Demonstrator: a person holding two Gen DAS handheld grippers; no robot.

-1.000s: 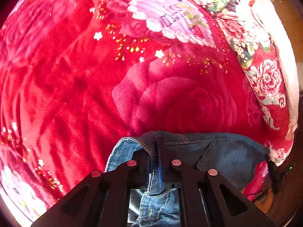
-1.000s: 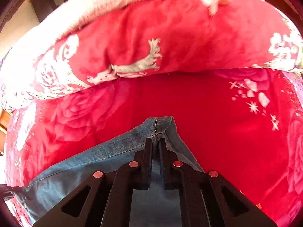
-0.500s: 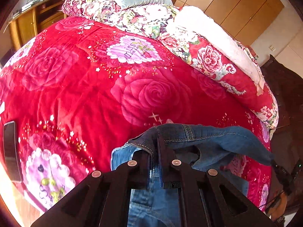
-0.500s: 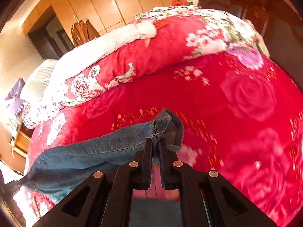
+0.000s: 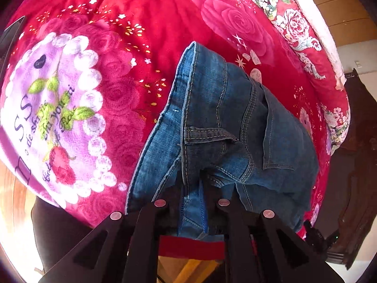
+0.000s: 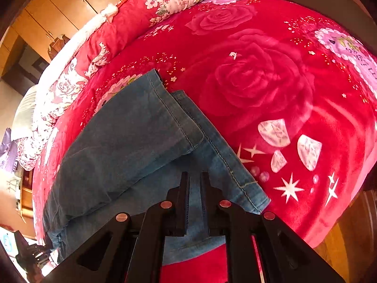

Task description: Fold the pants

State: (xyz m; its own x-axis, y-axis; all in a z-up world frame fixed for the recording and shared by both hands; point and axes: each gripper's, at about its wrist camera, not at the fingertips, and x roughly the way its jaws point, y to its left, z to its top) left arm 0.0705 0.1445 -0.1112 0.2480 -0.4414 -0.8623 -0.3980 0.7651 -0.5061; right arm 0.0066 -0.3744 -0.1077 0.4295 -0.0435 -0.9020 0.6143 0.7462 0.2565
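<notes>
Pants (image 5: 226,127): blue denim jeans, lying on the red rose-print blanket (image 5: 146,18) that covers the bed. In my left view I see the waist end: waistband with pale stitching, one belt loop (image 5: 207,135), a back pocket (image 5: 280,141) to the right of it. The denim here is bunched and humped, not flat, darker blue on the seat, lighter along the left edge.

In my right view I see the leg ends (image 6: 165,127). Two hemmed cuffs, one leg lying over the other, the upper cuff set a little further back so the lower hem shows beside it. The fabric is fairly smooth here, running down and left toward the bed's edge.

Left gripper (image 5: 191,186): pointing steeply down at the waist end, near the blanket's edge. Jaws have just been opening, now a narrow gap, with a fold of denim between the fingers (image 5: 169,195); I cannot tell whether the pads press on it.

Right gripper (image 6: 194,184): also pointing steeply down, over the lower leg just behind its hem. Jaws have just been opening to a narrow gap; denim shows through the gap, lying flat beneath, nothing pinched.

A rolled floral quilt (image 6: 132,16) lies along the far side of the bed; wooden cupboards (image 6: 59,7) beyond.
</notes>
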